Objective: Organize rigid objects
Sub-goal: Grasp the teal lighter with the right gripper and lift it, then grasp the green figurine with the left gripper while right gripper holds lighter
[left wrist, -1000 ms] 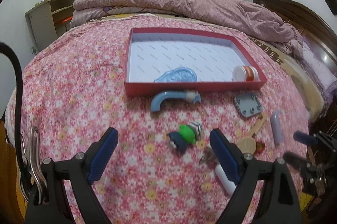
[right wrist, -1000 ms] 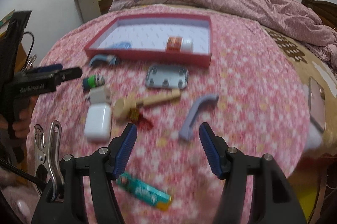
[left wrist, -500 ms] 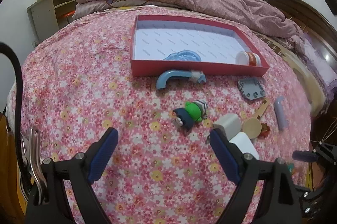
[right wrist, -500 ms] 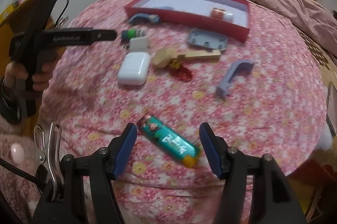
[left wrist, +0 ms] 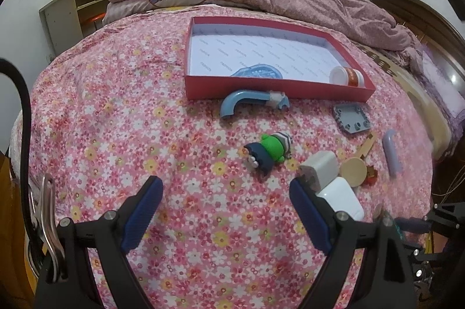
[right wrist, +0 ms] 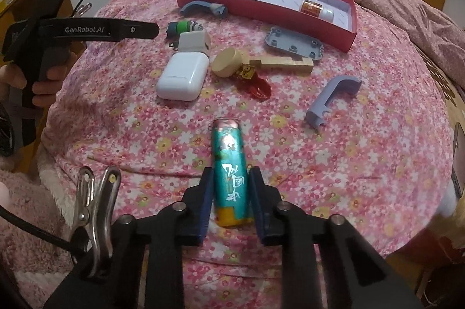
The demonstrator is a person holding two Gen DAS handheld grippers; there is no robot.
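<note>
right gripper [right wrist: 229, 192] fingers closing on the teal lighter [right wrist: 229, 172], pads at both its sides, lighter pointing to 12 o'clock over the bed [right wrist: 363, 163]. left gripper [left wrist: 225, 210] fingers wide, nothing between them, hovering over the floral cover. red box [left wrist: 279, 91] at 12 o'clock holds a white jar [left wrist: 347, 76] and a blue piece [left wrist: 257, 72]. white case [right wrist: 183, 76], charger [right wrist: 194, 41], wooden scoop [right wrist: 261, 63], grey plate [right wrist: 293, 43] and grey handle [right wrist: 334, 97] lie loose between lighter and box.

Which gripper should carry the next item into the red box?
Right. The right gripper is closing on the teal lighter lying between its fingers; the left gripper is open and empty, short of the red box.
</note>
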